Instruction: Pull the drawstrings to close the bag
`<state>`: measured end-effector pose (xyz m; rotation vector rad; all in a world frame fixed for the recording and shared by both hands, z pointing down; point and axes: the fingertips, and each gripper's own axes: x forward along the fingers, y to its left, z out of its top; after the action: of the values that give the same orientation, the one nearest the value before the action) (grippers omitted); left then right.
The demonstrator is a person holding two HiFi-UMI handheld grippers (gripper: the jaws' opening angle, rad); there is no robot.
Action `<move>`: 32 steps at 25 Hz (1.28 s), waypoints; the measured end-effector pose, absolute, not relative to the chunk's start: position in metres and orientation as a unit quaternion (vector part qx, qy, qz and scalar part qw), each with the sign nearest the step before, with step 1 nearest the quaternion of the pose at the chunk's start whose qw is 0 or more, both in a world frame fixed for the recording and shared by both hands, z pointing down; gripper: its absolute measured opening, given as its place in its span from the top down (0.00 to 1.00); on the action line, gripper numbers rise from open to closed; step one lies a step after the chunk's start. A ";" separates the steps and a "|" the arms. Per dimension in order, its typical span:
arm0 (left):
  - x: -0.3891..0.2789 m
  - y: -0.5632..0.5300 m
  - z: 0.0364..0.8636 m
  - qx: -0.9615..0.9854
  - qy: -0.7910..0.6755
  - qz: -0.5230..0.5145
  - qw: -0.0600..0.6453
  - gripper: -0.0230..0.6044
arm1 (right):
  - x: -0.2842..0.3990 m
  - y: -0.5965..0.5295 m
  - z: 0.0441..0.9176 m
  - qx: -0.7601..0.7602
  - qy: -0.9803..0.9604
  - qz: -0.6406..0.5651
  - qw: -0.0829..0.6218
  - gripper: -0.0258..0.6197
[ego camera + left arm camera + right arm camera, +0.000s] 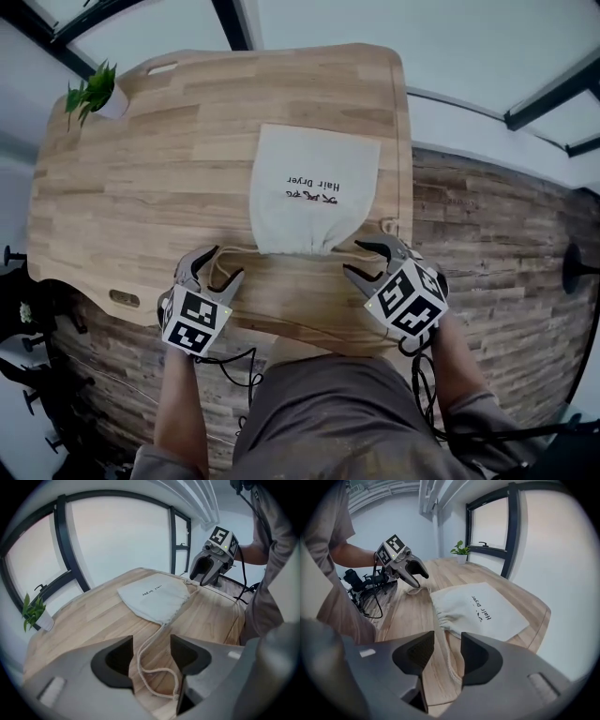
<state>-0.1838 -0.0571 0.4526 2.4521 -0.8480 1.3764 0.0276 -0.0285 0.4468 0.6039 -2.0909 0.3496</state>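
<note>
A cream cloth bag (309,192) printed "Hair Dryer" lies flat on the wooden table (141,187), its gathered mouth toward me. A drawstring (228,253) runs left from the mouth and another (375,234) runs right. My left gripper (223,264) is open at the left cord; in the left gripper view the cord's loop (152,677) lies on the wood between the spread jaws (151,644). The right gripper (356,258) is open too, and the right cord (449,660) passes between its jaws (447,641) just short of the bag (483,611).
A small potted plant (94,89) stands at the table's far left corner. The table's near edge (281,328) runs just behind both grippers, with black cables (239,361) hanging below it. The right table edge (408,169) is close to the bag.
</note>
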 end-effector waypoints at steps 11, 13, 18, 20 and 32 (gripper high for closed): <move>-0.163 -0.072 0.484 0.839 -0.224 0.487 0.095 0.57 | 0.012 -0.031 0.480 0.216 -0.840 0.161 0.472 0.67; -0.158 -0.072 0.490 0.841 -0.208 0.490 0.097 0.57 | 0.010 -0.030 0.488 0.212 -0.838 0.165 0.475 0.67; -0.151 -0.070 0.498 0.845 -0.170 0.494 0.111 0.58 | 0.007 -0.032 0.495 0.205 -0.841 0.169 0.472 0.68; -0.149 -0.069 0.498 0.847 -0.158 0.495 0.113 0.61 | 0.006 -0.032 0.496 0.200 -0.844 0.165 0.470 0.69; -0.150 -0.067 0.501 0.833 -0.118 0.537 0.060 0.95 | -0.001 -0.029 0.500 0.155 -0.837 0.125 0.510 0.79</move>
<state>-0.1496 -0.0674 0.5012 2.5209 -0.3560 1.6260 -0.0008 -0.0288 0.4998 0.3721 -2.0147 0.3017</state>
